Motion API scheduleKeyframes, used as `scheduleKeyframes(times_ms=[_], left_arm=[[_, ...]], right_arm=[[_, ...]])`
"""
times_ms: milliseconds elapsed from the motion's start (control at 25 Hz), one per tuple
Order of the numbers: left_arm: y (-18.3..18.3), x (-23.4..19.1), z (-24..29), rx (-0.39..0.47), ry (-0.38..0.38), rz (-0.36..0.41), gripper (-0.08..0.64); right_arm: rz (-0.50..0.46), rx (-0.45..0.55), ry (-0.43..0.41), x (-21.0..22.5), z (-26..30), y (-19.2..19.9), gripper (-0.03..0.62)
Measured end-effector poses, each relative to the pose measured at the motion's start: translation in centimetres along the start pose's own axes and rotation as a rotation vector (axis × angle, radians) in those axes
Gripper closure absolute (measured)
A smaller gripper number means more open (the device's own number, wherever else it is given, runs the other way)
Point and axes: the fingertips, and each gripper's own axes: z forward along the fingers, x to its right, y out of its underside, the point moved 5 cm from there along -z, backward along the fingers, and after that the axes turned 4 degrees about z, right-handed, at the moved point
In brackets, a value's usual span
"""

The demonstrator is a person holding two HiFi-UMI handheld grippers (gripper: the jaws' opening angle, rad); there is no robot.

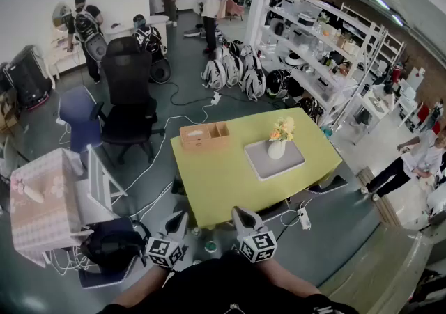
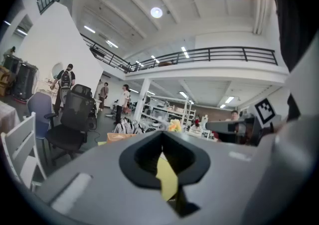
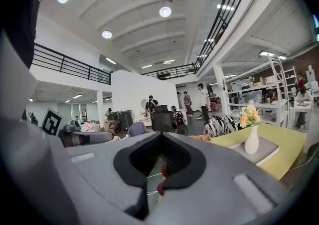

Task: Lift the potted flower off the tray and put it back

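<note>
left gripper (image 1: 180, 221), right gripper (image 1: 242, 216): jaws clenched, empty | potted flower (image 1: 279, 140) on tray (image 1: 260, 161) | wooden box (image 1: 204, 136) beside tray

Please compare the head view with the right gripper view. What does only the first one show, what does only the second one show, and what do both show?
Only the head view: the green table seen whole from above, the pink-covered table beside it, and a power strip on the floor.
Only the right gripper view: the ceiling lamps and the balcony railing.
Both: the potted flower standing upright on the grey tray.
</note>
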Motion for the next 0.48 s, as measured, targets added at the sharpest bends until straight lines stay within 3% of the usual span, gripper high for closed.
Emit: scheduleKeyframes(times_ms=[480], left_arm=[[-0.2, 1.2, 2.7, -0.002, 0.040, -0.008, 0.552]], right_arm=[[-0.017, 0.006, 0.073, 3.7, -0.5, -0.7, 0.589]])
